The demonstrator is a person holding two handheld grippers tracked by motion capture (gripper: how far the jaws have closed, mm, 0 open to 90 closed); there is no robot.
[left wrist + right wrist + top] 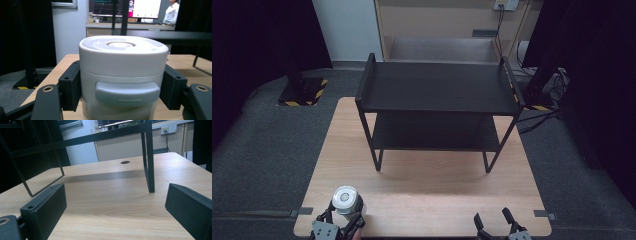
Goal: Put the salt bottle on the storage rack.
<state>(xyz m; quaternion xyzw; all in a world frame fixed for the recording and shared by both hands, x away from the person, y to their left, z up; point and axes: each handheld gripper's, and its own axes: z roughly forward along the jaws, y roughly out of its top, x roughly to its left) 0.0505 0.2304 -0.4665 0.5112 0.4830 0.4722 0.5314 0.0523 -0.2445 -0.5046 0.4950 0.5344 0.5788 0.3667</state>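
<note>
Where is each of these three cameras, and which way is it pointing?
High view: above the near edge, looking down on the wooden table, black shelf rack and both grippers.
Left gripper view: on the left gripper, facing its clamped white container.
Right gripper view: on the open right gripper, facing the rack's legs.
All share the rack.

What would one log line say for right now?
left claw: shut on white canister | right claw: open, nothing held | black shelf: bare

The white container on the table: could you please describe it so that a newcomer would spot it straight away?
Start at the wooden table with the black two-tier shelf at its far end. At the table's near left corner, the left gripper has its jaws shut on the white container. It is a round canister with a lid, the only pale thing on the table.
</note>
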